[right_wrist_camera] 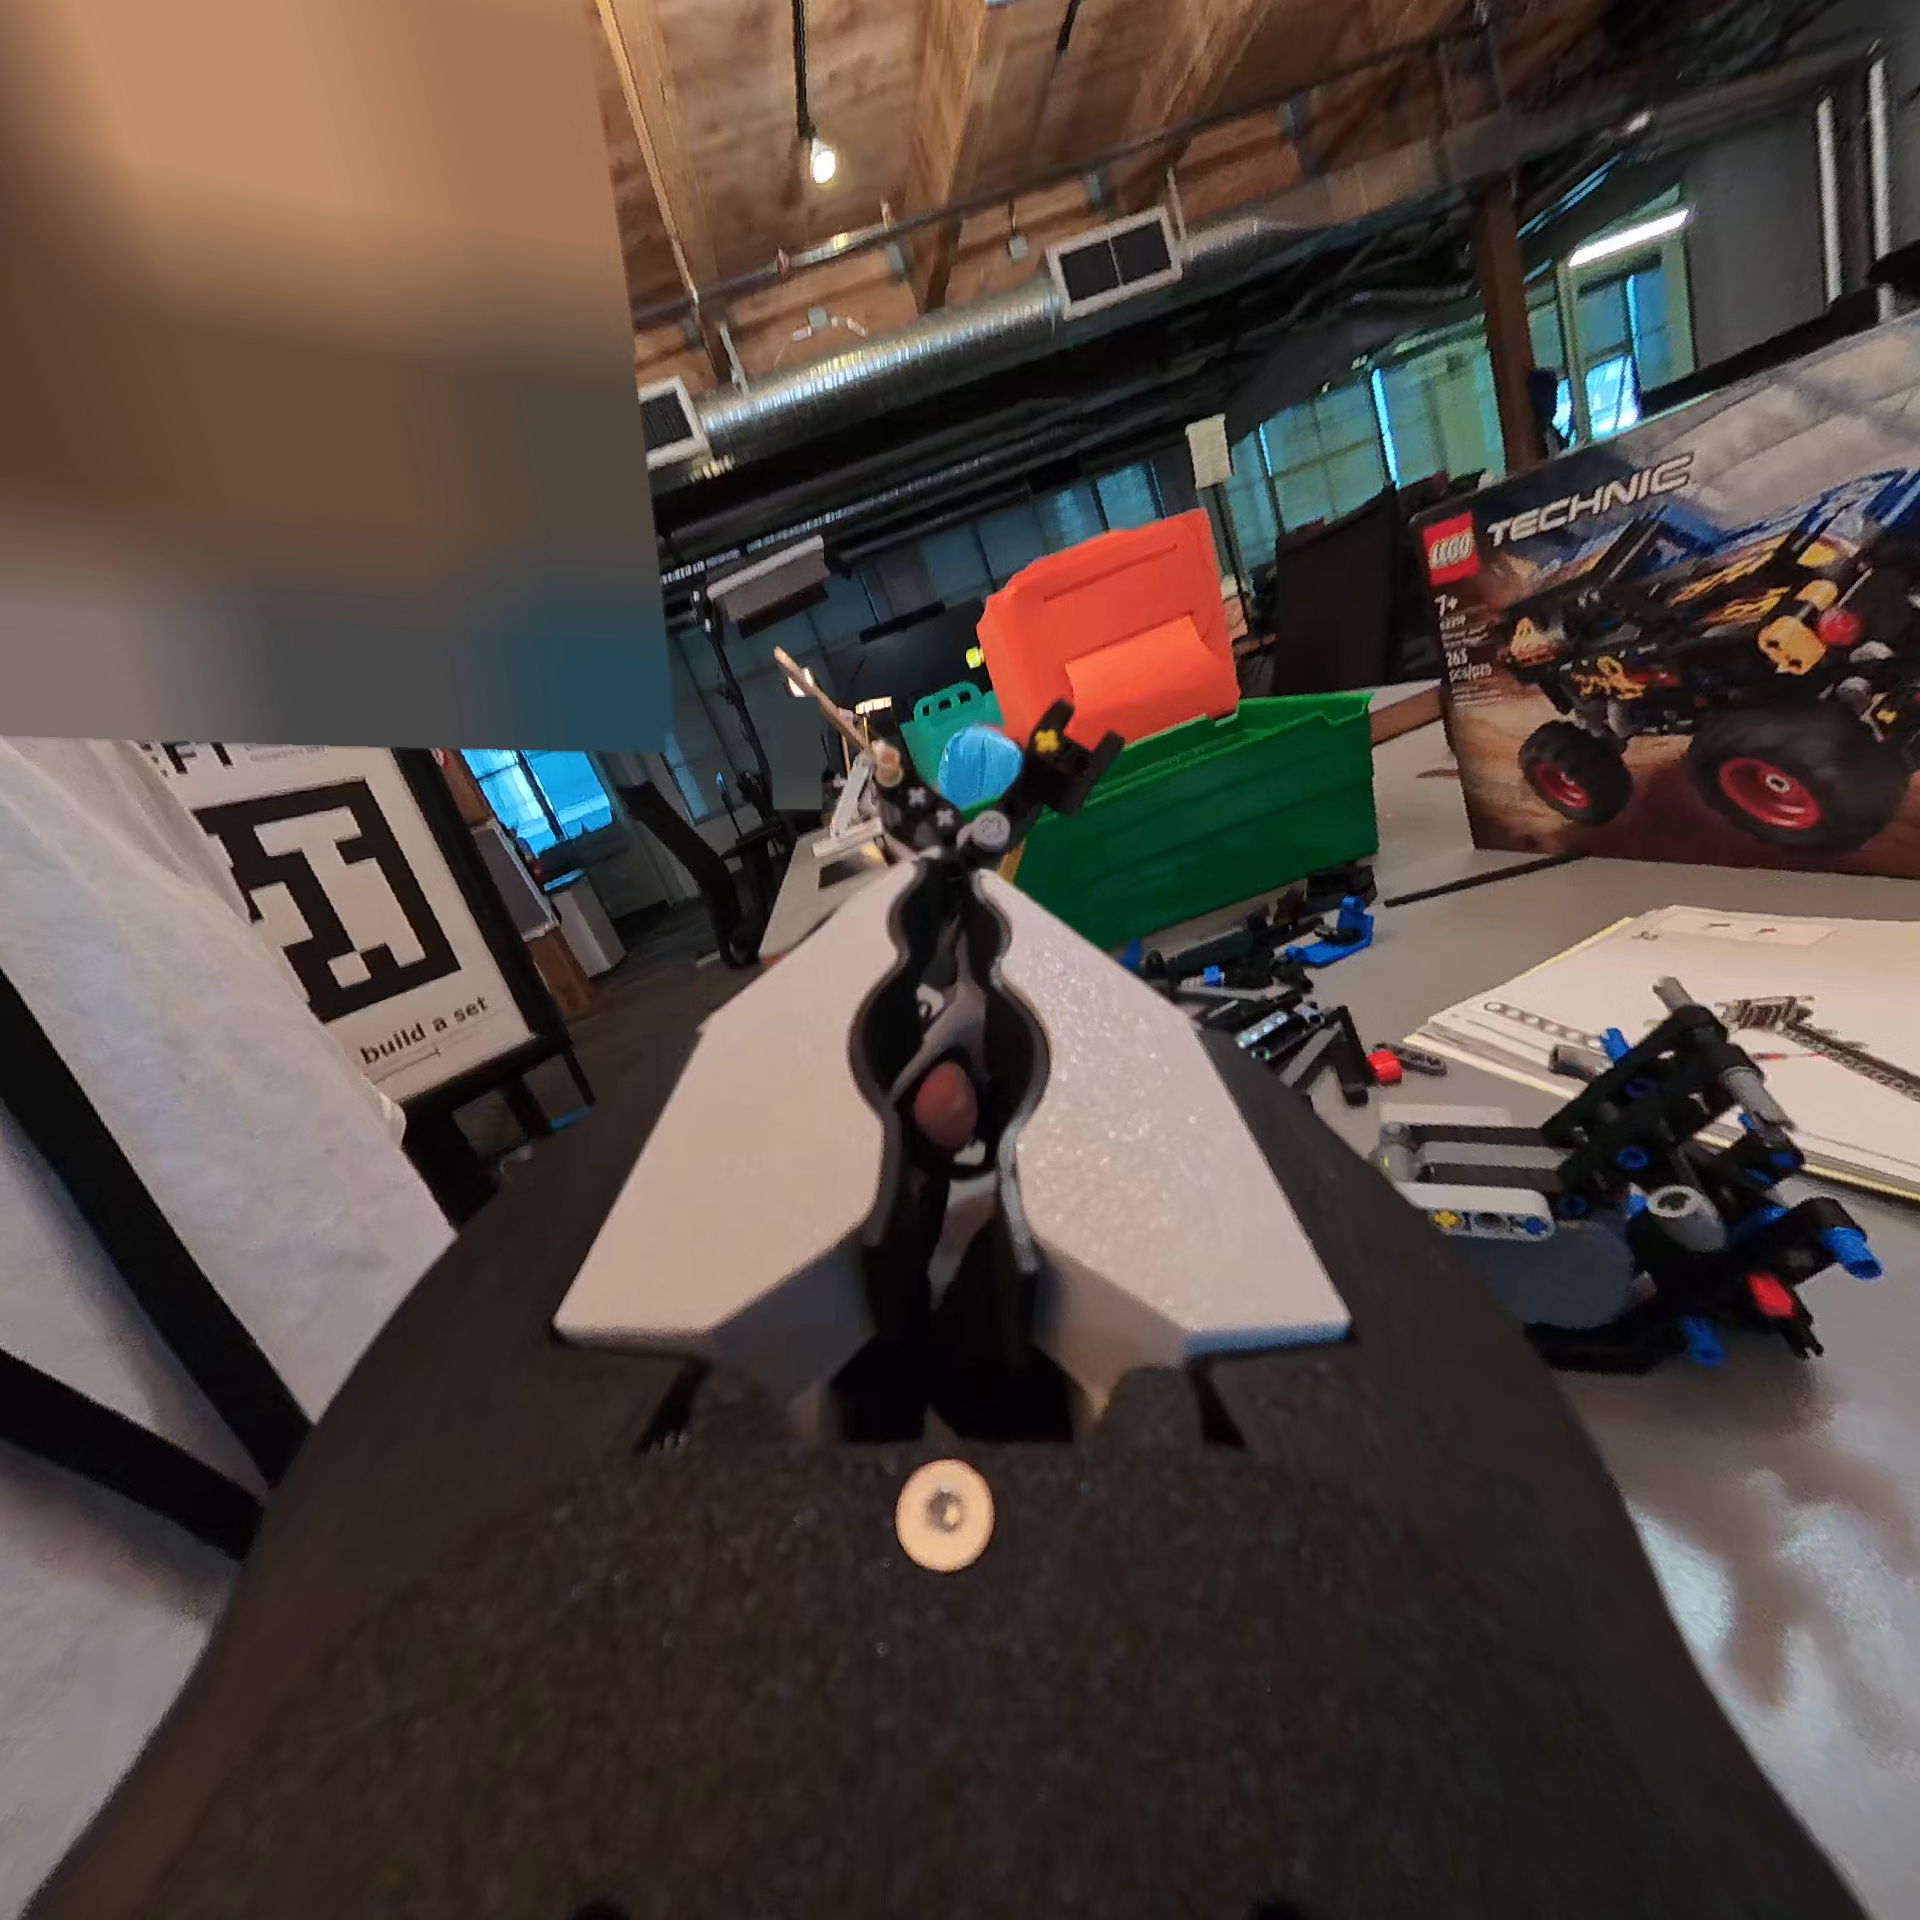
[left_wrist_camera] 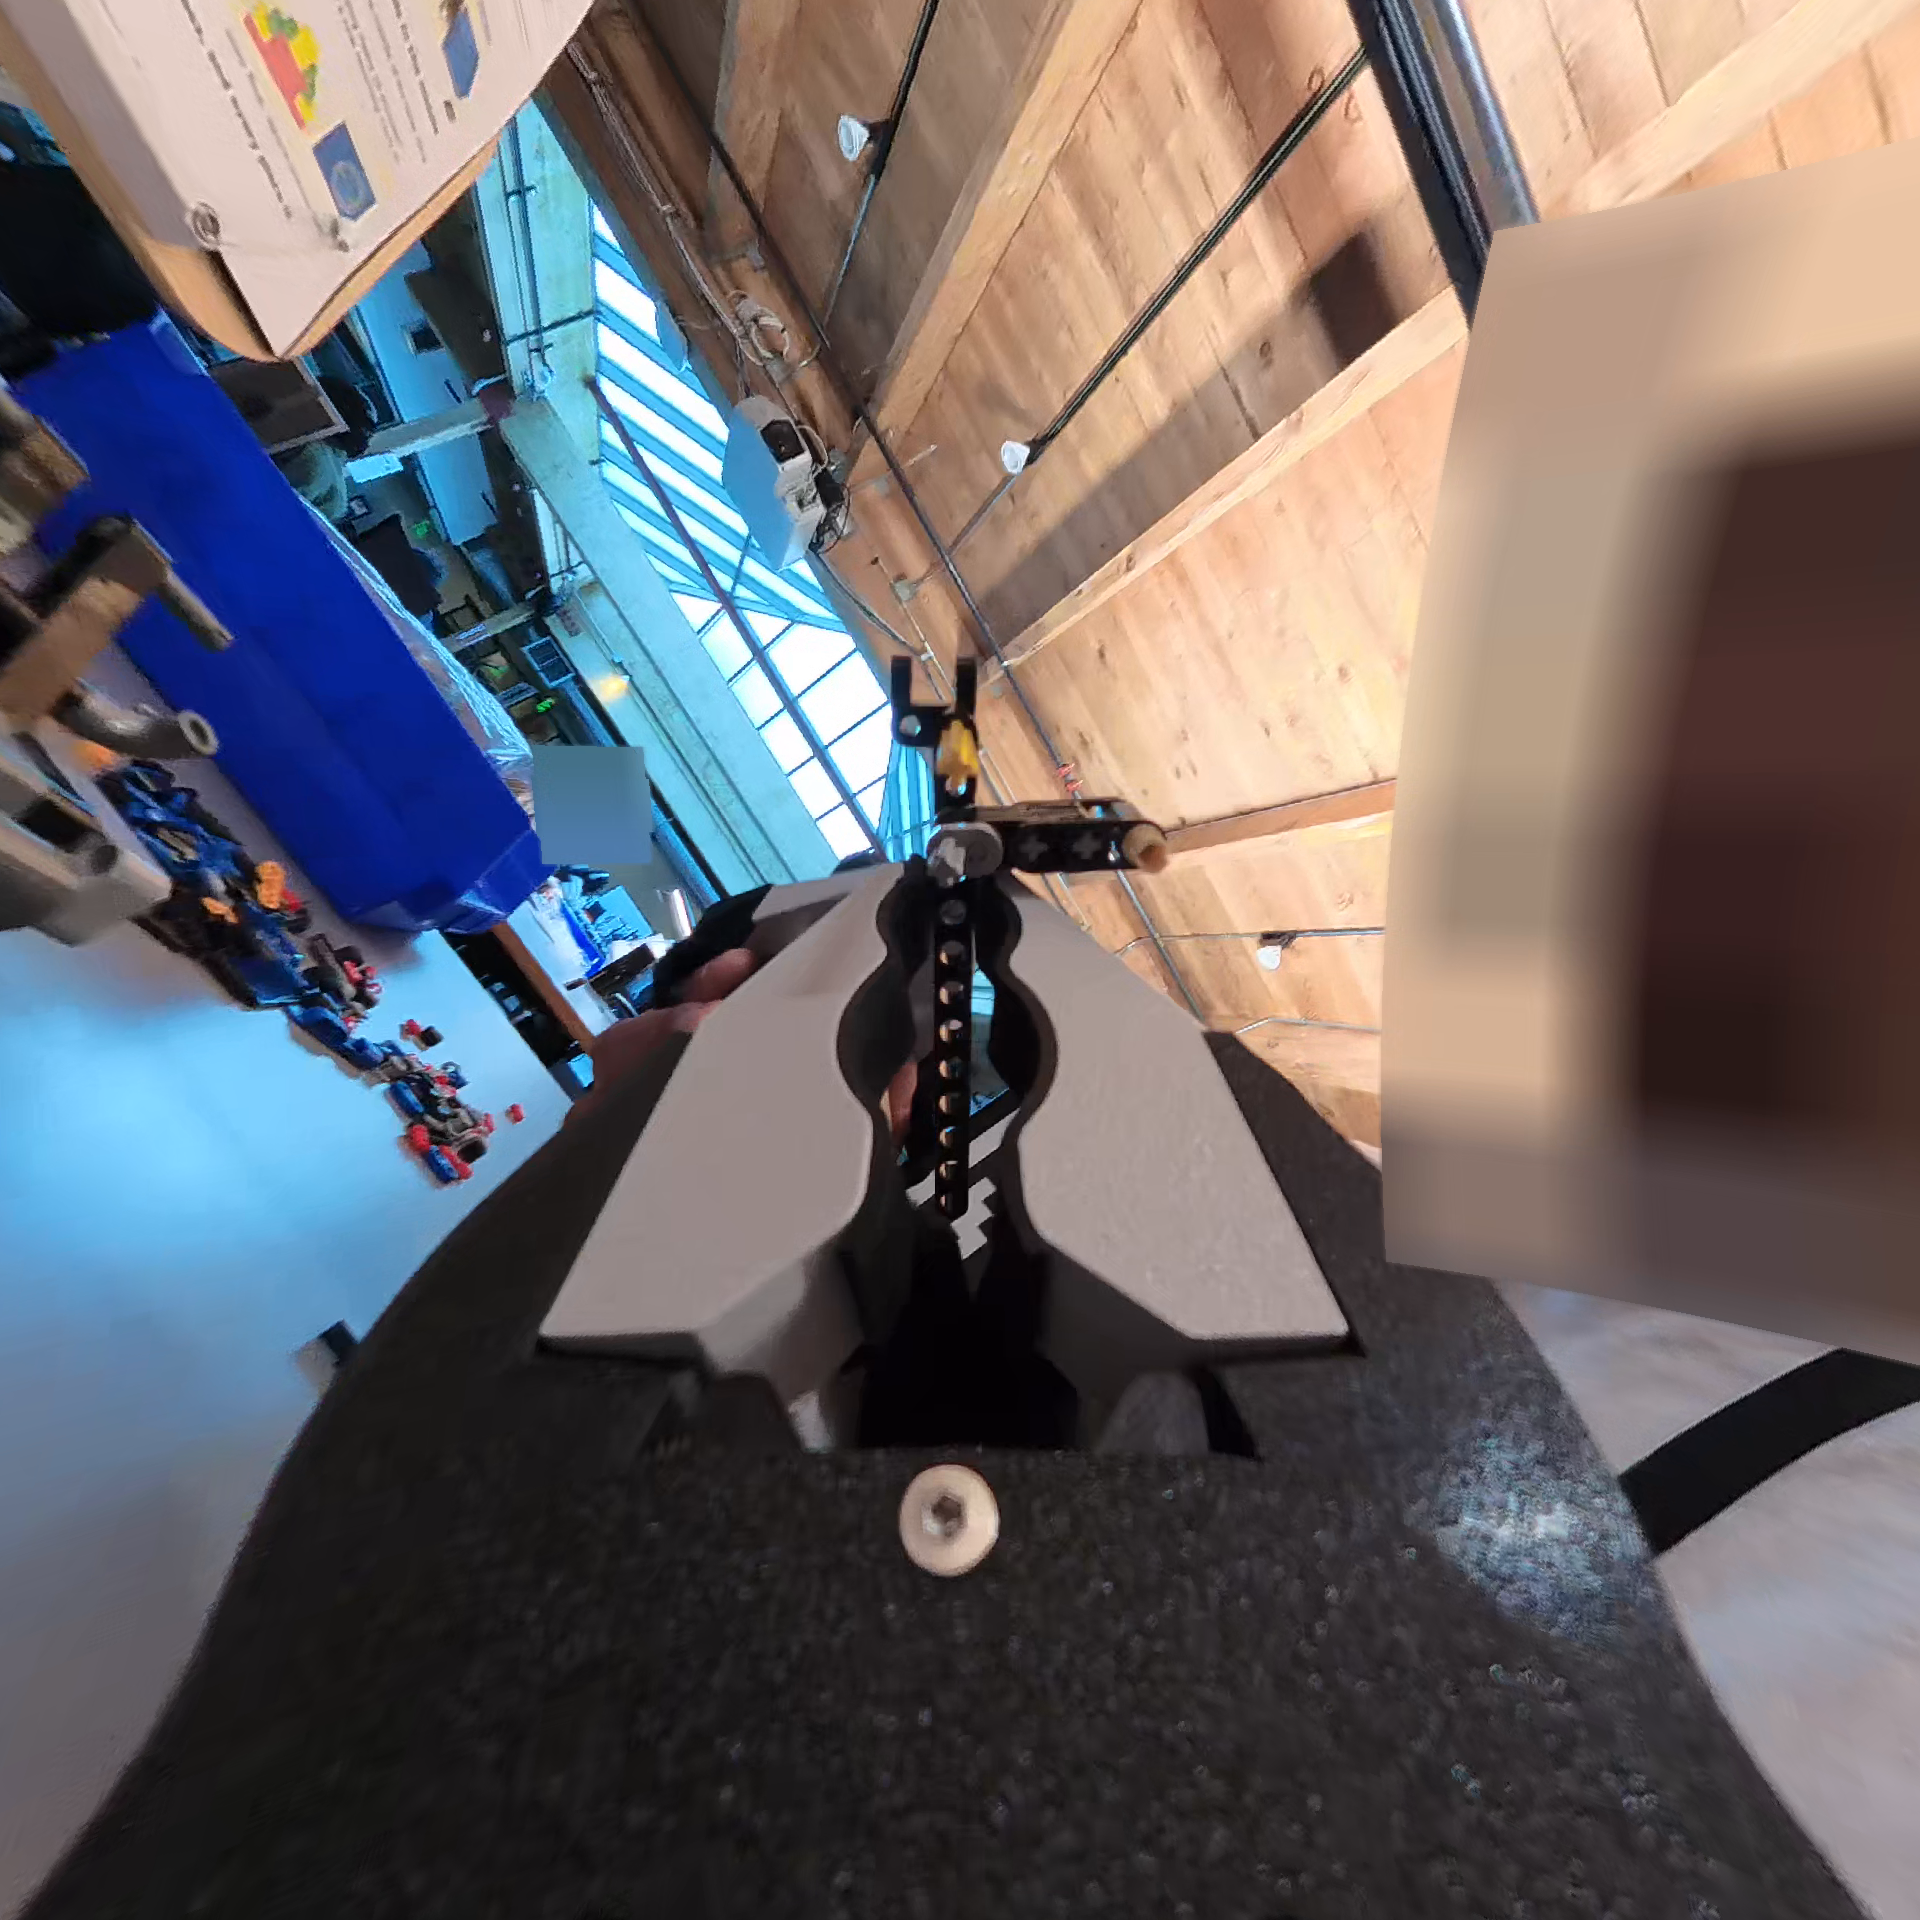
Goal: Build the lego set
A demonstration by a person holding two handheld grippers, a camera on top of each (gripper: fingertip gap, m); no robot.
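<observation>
My left gripper (left_wrist_camera: 951, 883) points up toward the wooden ceiling and is shut on a long black lego beam (left_wrist_camera: 951, 1039) with a row of holes. A short black cross beam (left_wrist_camera: 1070, 847), a grey pin and a yellow piece (left_wrist_camera: 956, 748) are fitted at the beam's top. My right gripper (right_wrist_camera: 951, 868) has its jaws nearly closed on what looks like the same small black assembly (right_wrist_camera: 935, 810), which sticks out past its tips. A partly built black, grey and blue model (right_wrist_camera: 1642, 1195) lies on the table at the right.
An open instruction booklet (right_wrist_camera: 1558, 997) and the set's box (right_wrist_camera: 1683, 665) are at the right. Loose parts (right_wrist_camera: 1268, 997) lie before a green bin (right_wrist_camera: 1195, 821) with an orange lid (right_wrist_camera: 1112, 623). The left wrist view shows a blue bin (left_wrist_camera: 270, 644) and more parts (left_wrist_camera: 343, 997). A marker board (right_wrist_camera: 332, 894) stands at the left.
</observation>
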